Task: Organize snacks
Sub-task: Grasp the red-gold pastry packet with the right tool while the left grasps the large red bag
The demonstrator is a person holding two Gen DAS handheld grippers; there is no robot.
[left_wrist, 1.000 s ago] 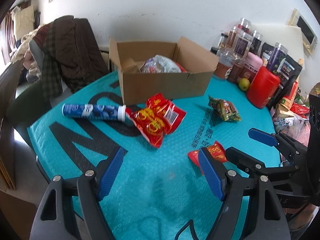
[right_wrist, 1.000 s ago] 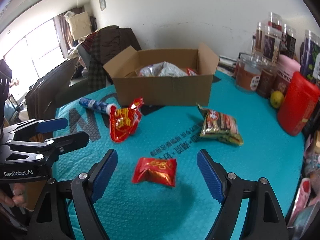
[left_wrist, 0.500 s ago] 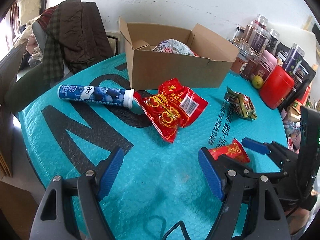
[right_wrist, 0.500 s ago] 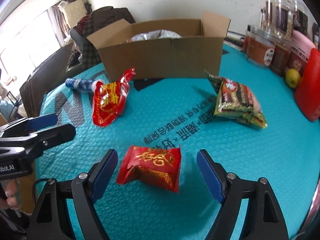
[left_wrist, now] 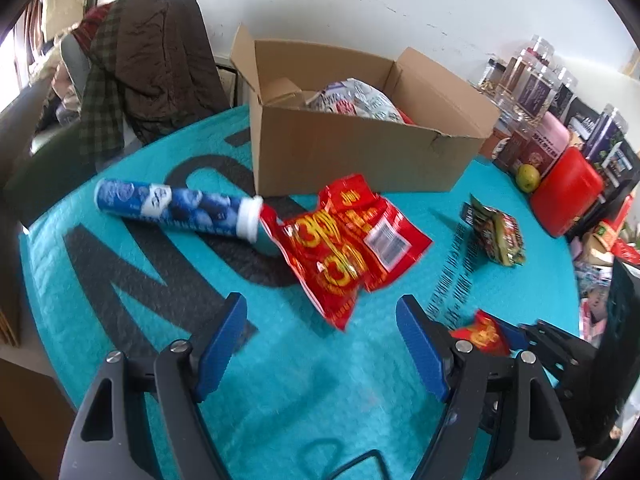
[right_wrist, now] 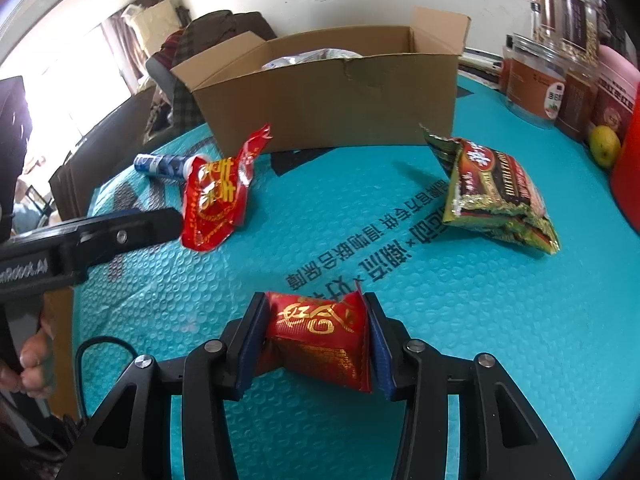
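Observation:
My right gripper is low over the teal mat and its jaws are closing; both blue pads press the sides of a small red packet with gold lettering. That packet shows at the lower right of the left wrist view. My left gripper stands open with nothing between its fingers, just short of a large red snack bag. A blue tube lies to the left of that bag. A green-brown packet rests to the right. Behind them is an open cardboard box holding a silver bag.
Jars, a red canister and a green fruit crowd the mat's far right edge. A chair draped with dark clothes stands behind the table at the left. The teal bubble mat covers the table.
The right gripper sank to the small red packet and its jaws came in against it. The left gripper moved forward and down toward the large red bag, still open.

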